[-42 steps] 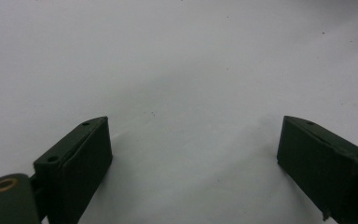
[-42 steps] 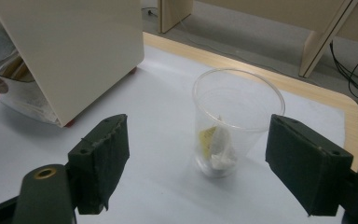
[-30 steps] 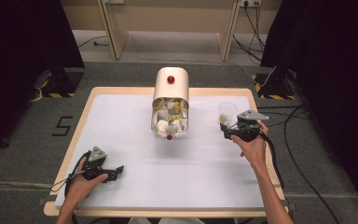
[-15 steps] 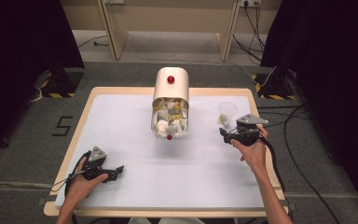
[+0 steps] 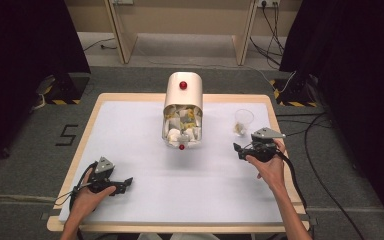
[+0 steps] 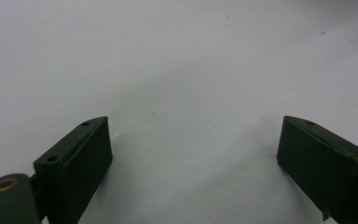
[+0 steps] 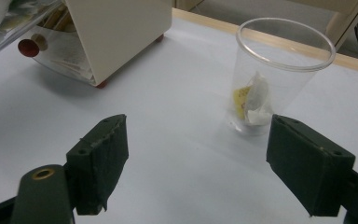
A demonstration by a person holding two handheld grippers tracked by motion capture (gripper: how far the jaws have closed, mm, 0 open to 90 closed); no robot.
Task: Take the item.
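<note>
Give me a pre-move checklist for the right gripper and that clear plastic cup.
1. Right gripper jaws open, nothing between them: ok.
2. Clear plastic cup upright on the white tabletop: ok.
3. White and yellow packet inside the cup: ok.
4. Cup stands apart from the cream dispenser box: ok.
5. Left gripper open, over bare tabletop: ok.
6. How many packets the cup holds: cannot tell.

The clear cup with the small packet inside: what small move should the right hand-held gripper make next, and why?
Probably ease the right hand-held gripper away from the cup and toward the box. Its jaws are open and empty, the cup stands upright with a packet already inside, and more packets are in the box's open front.
</note>
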